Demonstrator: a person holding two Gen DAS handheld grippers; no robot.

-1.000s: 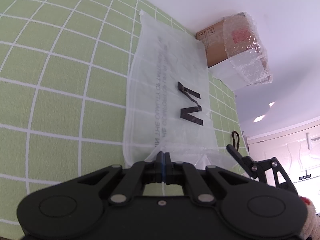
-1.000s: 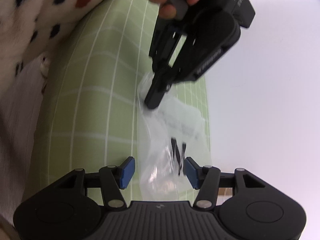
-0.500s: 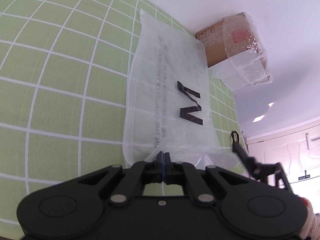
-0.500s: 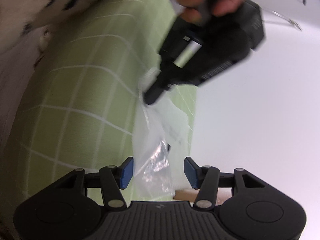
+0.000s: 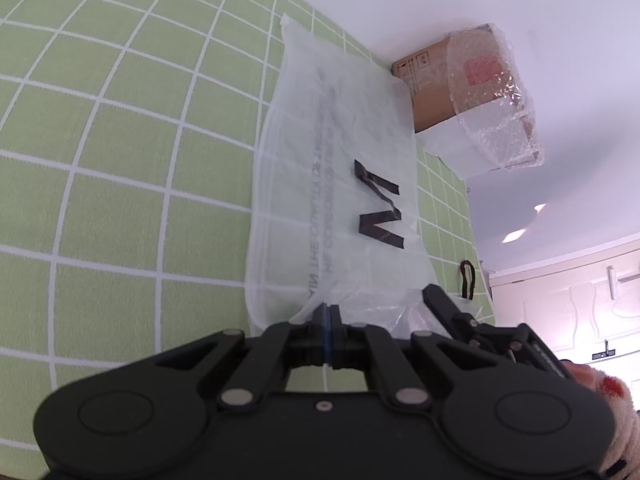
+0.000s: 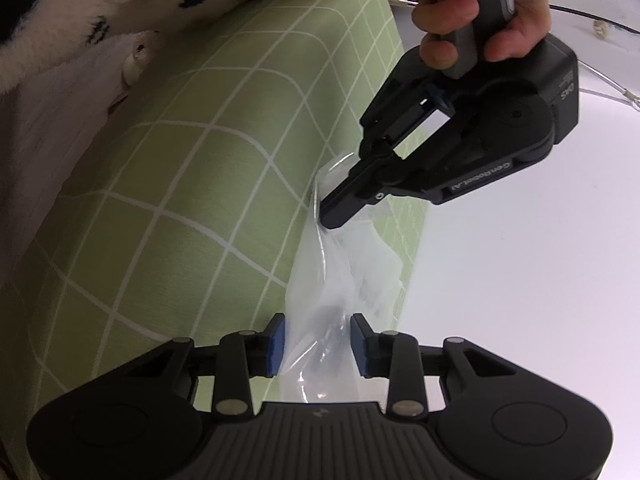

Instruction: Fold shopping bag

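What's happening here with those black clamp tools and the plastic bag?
A person is folding a thin, see-through shopping bag that lies flat on a green checked cloth, holding one two-fingered tool in each hand. The left gripper has its jaws shut on the bag's near edge. The right gripper has more of that edge between its jaws, which are closing but not yet pressing on it. A wrapped cardboard box sits at the bag's far end.

The shopping bag [image 5: 336, 184] carries a large black "M" and beside it two lines of grey print, seen mirrored through the plastic and too faint to read in full. The left gripper [image 6: 326, 216] bears white lettering on its side, apparently "GenRobot.AI". The cardboard box [image 5: 432, 76] shows small handling symbols, too small to read.
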